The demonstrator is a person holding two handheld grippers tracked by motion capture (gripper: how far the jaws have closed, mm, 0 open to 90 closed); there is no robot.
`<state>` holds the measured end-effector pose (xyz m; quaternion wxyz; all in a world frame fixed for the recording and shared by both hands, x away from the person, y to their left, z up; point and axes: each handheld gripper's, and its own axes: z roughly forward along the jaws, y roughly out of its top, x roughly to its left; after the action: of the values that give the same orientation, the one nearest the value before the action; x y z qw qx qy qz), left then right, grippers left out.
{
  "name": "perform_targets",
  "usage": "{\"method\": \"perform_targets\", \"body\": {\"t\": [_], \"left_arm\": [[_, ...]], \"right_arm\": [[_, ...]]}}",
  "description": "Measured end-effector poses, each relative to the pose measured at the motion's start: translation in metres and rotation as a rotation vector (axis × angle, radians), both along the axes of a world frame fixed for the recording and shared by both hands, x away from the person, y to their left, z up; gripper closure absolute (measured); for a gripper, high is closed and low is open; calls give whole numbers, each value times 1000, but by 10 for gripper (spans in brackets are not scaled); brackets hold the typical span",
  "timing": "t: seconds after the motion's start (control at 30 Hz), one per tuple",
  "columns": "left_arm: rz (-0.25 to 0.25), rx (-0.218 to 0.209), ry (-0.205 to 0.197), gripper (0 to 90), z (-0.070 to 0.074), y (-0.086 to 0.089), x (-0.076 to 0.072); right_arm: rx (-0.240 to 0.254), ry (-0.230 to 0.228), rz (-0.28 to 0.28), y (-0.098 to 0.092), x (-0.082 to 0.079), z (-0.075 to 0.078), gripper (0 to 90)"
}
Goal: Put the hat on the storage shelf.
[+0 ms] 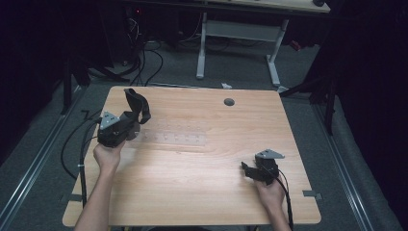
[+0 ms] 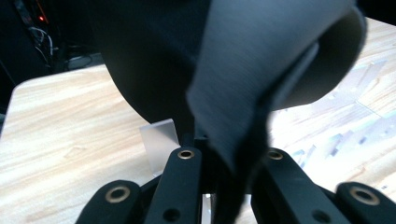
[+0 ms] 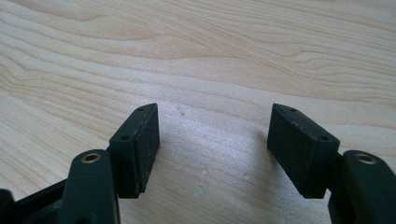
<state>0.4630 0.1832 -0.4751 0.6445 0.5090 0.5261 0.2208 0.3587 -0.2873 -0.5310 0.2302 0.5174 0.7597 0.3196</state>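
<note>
Left gripper lifts a dark strap off the table's left rear corner

The strap (image 1: 137, 103) is a soft, limp black band that curls and droops above the left gripper (image 1: 129, 126), whose jaws are clamped tight on its lower end; it looks light and floppy, so a grip near an end or fold should control it best, though it may swing. A clear plastic strip (image 1: 175, 138) lies just beside it on the table (image 1: 202, 192). The right gripper (image 1: 246, 169) rests near the front right, jaws spread, holding nothing.
</note>
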Motion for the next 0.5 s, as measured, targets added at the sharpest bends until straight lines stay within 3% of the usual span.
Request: {"method": "perform_targets", "body": {"t": [0.3, 0.5], "left_arm": [[10, -5, 53, 822, -5, 3, -5], [19, -5, 83, 697, -4, 5, -5]], "right_arm": [[0, 0, 1, 0, 0, 0, 346], [0, 0, 0, 0, 0, 0, 346]]}}
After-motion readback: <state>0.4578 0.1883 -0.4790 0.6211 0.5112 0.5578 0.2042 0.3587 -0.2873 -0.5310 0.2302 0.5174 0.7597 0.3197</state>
